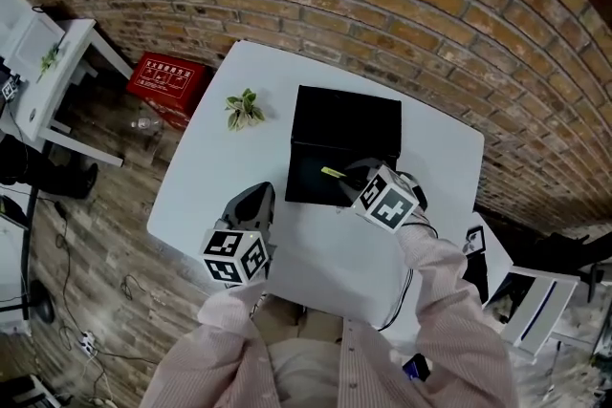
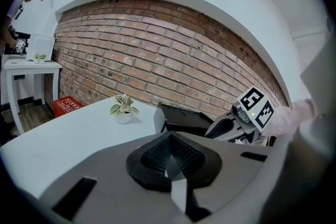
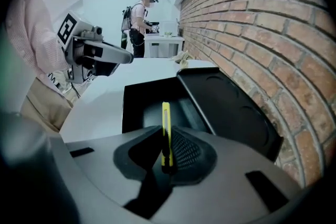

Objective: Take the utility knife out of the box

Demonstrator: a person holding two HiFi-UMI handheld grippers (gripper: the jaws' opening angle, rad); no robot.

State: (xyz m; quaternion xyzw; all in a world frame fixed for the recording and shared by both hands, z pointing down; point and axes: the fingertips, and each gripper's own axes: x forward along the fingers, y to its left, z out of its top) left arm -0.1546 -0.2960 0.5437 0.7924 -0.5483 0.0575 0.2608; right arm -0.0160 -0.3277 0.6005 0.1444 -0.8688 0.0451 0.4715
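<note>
White surface [image 1: 210, 177] lies under my left tool [image 1: 256, 198], which is closed on nothing and held beside the box. To its right the black box [image 1: 304, 188] sits open. My right tool [image 1: 349, 175] is clamped narrow on the yellow knife [image 3: 166, 128], which pokes out over the box's inside. I judge the grasp made; carrying it clear and setting it down outside remain.

My right gripper [image 3: 167, 152] is clamped on the yellow knife [image 3: 166, 118], which sticks out straight btwn the jaws. The open black box [image 3: 126, 107] sits just beyond it. Its lid [image 3: 236, 113] leans back twd the brick wall [image 3: 273, 23]. My left gripper [image 3: 123, 56] hangs at left over the white table [image 3: 100, 105]. A person [image 3: 139, 21] stands far back.
</note>
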